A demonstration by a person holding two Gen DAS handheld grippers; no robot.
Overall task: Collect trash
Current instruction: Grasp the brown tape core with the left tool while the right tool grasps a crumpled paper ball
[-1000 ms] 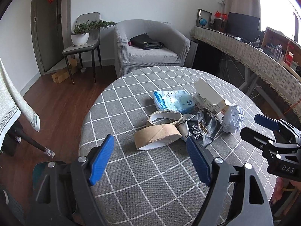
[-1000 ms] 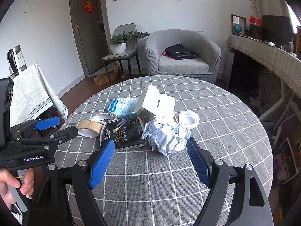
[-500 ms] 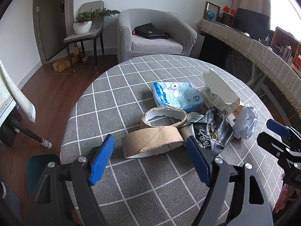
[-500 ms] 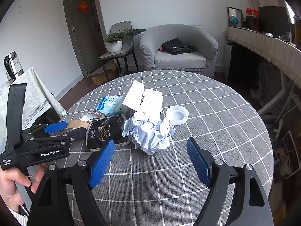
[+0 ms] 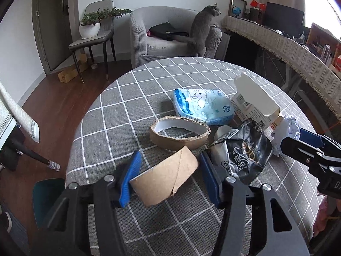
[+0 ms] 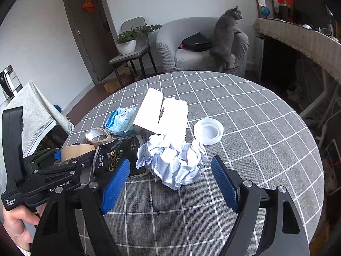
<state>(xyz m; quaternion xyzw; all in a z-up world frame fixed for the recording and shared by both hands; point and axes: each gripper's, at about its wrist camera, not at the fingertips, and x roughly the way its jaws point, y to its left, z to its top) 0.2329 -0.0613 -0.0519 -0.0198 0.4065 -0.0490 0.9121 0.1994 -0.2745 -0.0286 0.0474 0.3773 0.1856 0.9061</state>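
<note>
The left claw has just been closing on the near cardboard roll, pads against its ends, on the checked counter. The right claw stands wide, just short of the crumpled paper, among other trash.

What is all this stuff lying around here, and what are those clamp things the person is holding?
Cardboard tube: one, brown, between the left gripper's fingers.
Cardboard ring: one, brown, on the table behind the tube.
Snack bag: one, black, right of the tube.
Tissue pack: one, blue and white, mid table.
Carton: one, white, flap open, behind the paper.
Crumpled paper: one, white, ahead of the right gripper.
Plastic lid: one, white, right of the carton.
Table: one, grey checked cloth.
Cat: one, grey, on the armchair.
Left gripper: fingers have just been closing onto the tube.
Right gripper: open.
</note>
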